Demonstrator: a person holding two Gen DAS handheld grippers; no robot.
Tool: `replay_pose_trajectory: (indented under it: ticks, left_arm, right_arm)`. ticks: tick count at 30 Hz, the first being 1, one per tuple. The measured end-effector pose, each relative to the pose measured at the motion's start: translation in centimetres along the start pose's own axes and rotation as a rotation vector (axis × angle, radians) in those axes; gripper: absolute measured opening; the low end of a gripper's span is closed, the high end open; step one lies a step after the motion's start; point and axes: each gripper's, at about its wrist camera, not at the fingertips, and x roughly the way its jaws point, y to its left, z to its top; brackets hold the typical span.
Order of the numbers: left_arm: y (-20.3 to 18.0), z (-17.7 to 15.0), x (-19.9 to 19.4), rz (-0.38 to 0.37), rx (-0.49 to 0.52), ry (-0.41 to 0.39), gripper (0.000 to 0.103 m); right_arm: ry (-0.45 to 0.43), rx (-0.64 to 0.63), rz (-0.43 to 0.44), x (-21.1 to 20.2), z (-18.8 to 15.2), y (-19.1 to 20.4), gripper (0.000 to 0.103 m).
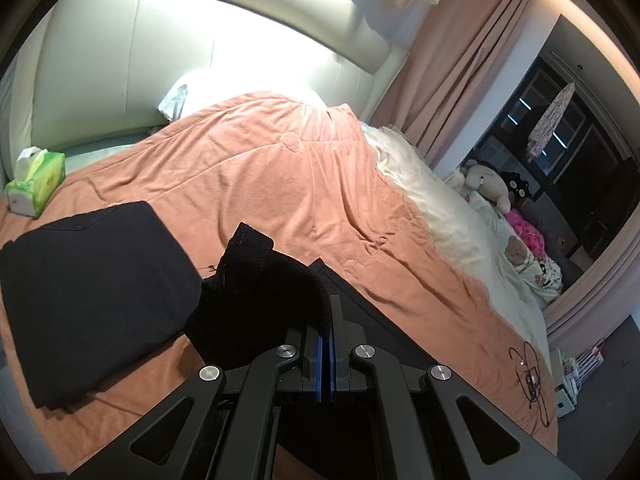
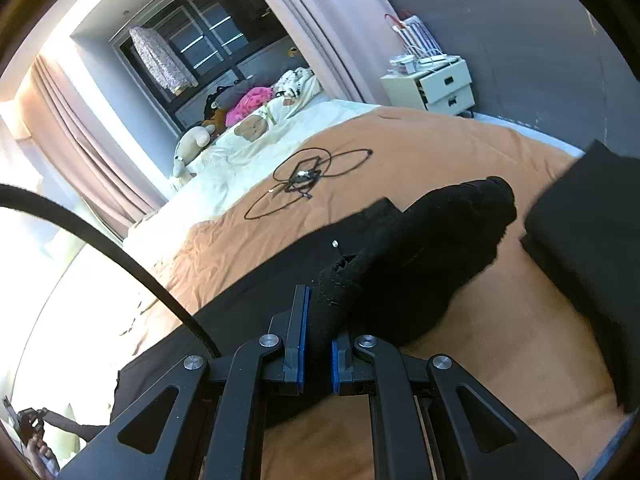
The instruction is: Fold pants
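Black pants [image 1: 256, 300] lie on an orange bedspread [image 1: 280, 184]. My left gripper [image 1: 325, 336] is shut on a bunched edge of the pants, lifted a little off the bed. My right gripper [image 2: 318, 344] is shut on another bunched part of the same pants [image 2: 420, 256], with thick cloth between its blue pads [image 2: 303, 332]. The rest of the pants stretches flat under both grippers and is partly hidden by them.
A folded black garment [image 1: 92, 292] lies on the bed to the left of the left gripper; it also shows in the right wrist view [image 2: 588, 248]. A green tissue box [image 1: 36, 182], a black cable [image 2: 308, 180], plush toys [image 1: 488, 188] and a white nightstand [image 2: 432, 84] are around.
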Motion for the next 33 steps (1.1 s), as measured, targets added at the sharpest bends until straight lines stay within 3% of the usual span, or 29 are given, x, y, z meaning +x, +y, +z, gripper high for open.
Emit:
replay_pose_trajectory:
  ticks: [13, 25, 33]
  left_arm:
    - [-4.1, 1.1, 12.6, 0.088, 0.094, 0.068, 0.002]
    - [-6.4, 0.2, 25.2, 0.204, 0.179, 0.163, 0.002]
    - [-6.8, -0.6, 29.6, 0.282, 0.228, 0.183, 0.002]
  right_arm:
    - [0.04, -0.083, -0.073, 11.1, 4.5, 4.8, 0.006]
    - [0.114, -0.161, -0.163, 23.4, 7.3, 8.3, 0.006]
    - [0.158, -0.212, -0.199, 28.1, 7.7, 9.4, 0.006]
